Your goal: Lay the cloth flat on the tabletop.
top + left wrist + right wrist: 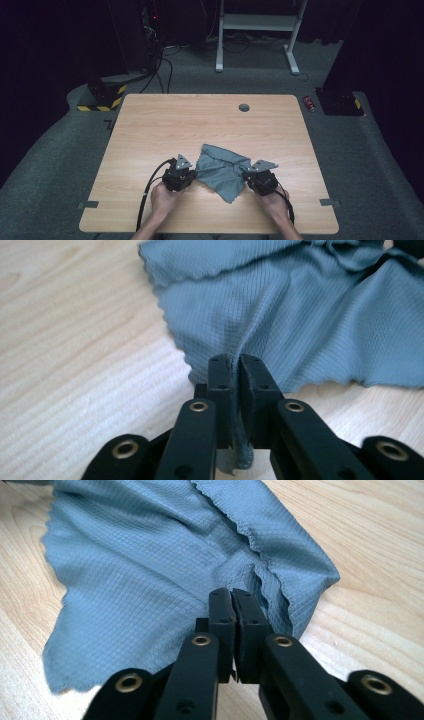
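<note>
Two hand-held grippers pinch one blue-grey cloth [223,170] at the near middle of the wooden counter [150,125]: the left hand-held gripper [194,174] has its jaws closed on a fold at the cloth's left edge, and the right hand-held gripper [245,176] is clamped on the bunched right edge. Between them the cloth lies rumpled, and its gripped edges seem raised slightly off the counter, though the high view is too small to be sure.

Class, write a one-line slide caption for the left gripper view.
Left claw shut on a pinched fold of the blue-grey cloth, which spreads over the wooden table.
</note>
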Tool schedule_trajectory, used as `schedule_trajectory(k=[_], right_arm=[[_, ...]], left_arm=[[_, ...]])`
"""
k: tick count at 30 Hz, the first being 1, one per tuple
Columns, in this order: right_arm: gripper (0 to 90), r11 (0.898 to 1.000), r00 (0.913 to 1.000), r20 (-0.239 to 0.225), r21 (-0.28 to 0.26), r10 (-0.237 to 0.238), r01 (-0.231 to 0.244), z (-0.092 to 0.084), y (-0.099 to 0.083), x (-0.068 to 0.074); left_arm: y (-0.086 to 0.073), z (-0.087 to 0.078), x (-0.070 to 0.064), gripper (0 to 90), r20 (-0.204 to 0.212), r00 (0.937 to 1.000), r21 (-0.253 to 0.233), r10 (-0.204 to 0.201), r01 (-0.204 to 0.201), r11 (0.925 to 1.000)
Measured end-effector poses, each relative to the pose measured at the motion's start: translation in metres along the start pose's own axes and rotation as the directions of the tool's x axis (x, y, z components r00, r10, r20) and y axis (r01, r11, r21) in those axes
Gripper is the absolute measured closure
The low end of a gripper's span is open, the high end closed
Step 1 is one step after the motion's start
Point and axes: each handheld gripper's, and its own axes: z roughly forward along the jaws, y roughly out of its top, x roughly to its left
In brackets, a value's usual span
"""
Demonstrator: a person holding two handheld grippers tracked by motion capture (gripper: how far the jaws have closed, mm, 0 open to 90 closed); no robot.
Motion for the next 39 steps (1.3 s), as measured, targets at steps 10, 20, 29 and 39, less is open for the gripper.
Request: schedule_trajectory(k=[10,20,29,39], right_arm=[[71.9,0.996,0.9986,-0.050,-0.085,-0.016,0.012,-0.010,0.006,0.020],[67.2,0.999,0.9928,-0.113,-0.018,-0.041,0.040,0.015,0.002,0.039],[67.6,0.998,0.9938,-0.090,0.015,-0.066,0.067,0.017,-0.007,0.040],[88.2,0.993,0.9902,-0.082,0.036,-0.114,0.117,0.014,-0.007,0.040]], left_arm=[[0.002,0.005,0.003,63.8,-0.016,0.9995,-0.011,-0.029,0.029,0.9995],[0.008,0.025,0.011,57.7,-0.093,0.9949,0.019,-0.038,0.040,0.9990],[0.008,0.033,0.016,63.5,-0.108,0.9939,0.028,-0.022,0.026,0.9993],[0.014,0.034,0.016,89.8,-0.052,0.9983,0.065,0.027,-0.023,0.9976]])
